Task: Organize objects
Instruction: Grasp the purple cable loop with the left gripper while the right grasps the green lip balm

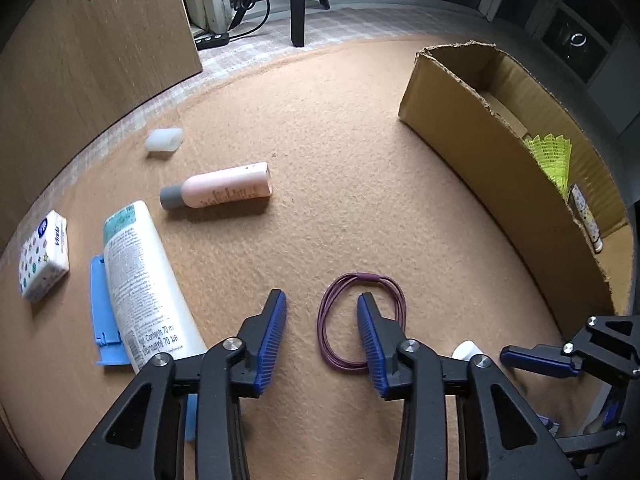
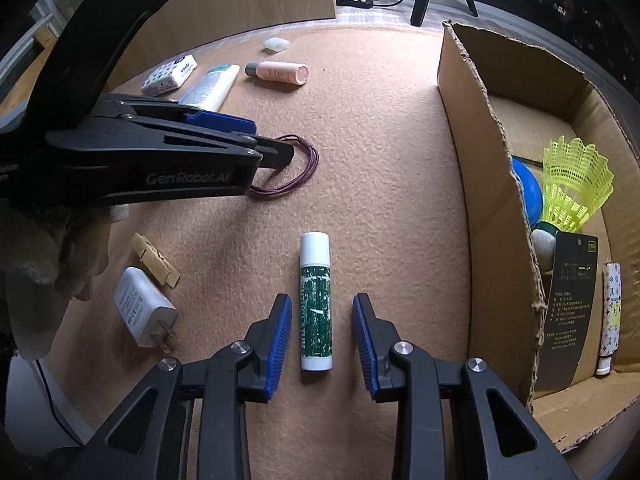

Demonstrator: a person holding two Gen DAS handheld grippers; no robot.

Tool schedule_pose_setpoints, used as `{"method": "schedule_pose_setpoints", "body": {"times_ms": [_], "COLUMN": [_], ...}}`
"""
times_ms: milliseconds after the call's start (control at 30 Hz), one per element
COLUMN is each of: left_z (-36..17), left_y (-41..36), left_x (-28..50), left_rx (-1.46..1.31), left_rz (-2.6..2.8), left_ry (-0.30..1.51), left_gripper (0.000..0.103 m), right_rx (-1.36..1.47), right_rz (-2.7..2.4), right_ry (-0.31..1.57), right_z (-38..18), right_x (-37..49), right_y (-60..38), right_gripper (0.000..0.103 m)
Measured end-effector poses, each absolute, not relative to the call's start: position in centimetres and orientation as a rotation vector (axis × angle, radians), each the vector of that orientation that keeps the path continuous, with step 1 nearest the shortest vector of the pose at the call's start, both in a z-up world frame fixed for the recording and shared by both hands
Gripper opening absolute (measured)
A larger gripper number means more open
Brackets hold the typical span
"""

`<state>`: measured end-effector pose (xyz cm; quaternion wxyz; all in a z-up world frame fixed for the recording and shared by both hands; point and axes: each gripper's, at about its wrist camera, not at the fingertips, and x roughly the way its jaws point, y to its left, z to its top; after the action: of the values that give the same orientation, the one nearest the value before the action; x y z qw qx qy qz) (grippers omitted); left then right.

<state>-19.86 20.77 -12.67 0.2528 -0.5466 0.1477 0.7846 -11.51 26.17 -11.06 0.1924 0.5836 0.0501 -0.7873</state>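
Box (image 2: 480, 184): at 2 o'clock on the mat in the right wrist view, open-topped, torn rim; judged the collecting place.
Box contents: shuttlecock (image 2: 576, 184), blue ball (image 2: 528, 196), black card (image 2: 572, 304), patterned tube (image 2: 610, 312), a pale round item by the ball, not identified. Judged already sorted.
Mat (image 1: 340, 140): tan felt, bearing all loose items.
Left on mat, far group: white tube (image 1: 140, 280) at 9 o'clock in the left wrist view, lying over a blue flat piece (image 1: 98, 300); tissue pack (image 1: 44, 256) just beside at 9; pink bottle (image 1: 220, 186) at 11; clear cap (image 1: 164, 140) at 11, further out.
Left on mat, near group: charger (image 2: 140, 308) and clothespin (image 2: 156, 260) at 8 o'clock in the right wrist view, near each other; balm stick (image 2: 316, 300) at 6; purple band (image 1: 360, 320) at 6 in the left wrist view.
Left gripper (image 1: 322, 312): released, pointing steeply down; right finger inside the band's loop, left finger outside it; no pinch seen.
Right gripper (image 2: 322, 312): released, straddling the balm stick's lower half, pads clear on both sides; stick flat on mat.
Progress: judged under halfway; about five pieces boxed, about nine outside.
Step in hand: judged two pickups at once, band and stick, neither yet gripped.
Remaining: closing, lifting, carrying to box, then far group.
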Motion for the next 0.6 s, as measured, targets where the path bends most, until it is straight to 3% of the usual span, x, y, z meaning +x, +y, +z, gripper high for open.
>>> {"method": "schedule_pose_setpoints", "body": {"times_ms": [267,500,600], "left_z": [-12.7,-12.7,-12.3], "left_y": [20.6,19.6,18.9], "left_x": [-19.6,-19.2,-19.0], "left_rx": [-1.469,-1.474,-1.481], "left_rz": [2.153,2.183,2.196], "left_ry": [0.403,0.339,0.293], "left_gripper": [0.004,0.003,0.003], "right_rx": [1.632,1.614,1.613], "right_rz": [-2.201,-2.217,-2.219], "right_ry": [0.216,0.270,0.248], "right_z": [-11.2,-11.1,-11.1], "right_x": [-12.0,-11.8,-11.9], "right_y": [25.5,25.5,25.8], "right_gripper": [0.029,0.015,0.014]}}
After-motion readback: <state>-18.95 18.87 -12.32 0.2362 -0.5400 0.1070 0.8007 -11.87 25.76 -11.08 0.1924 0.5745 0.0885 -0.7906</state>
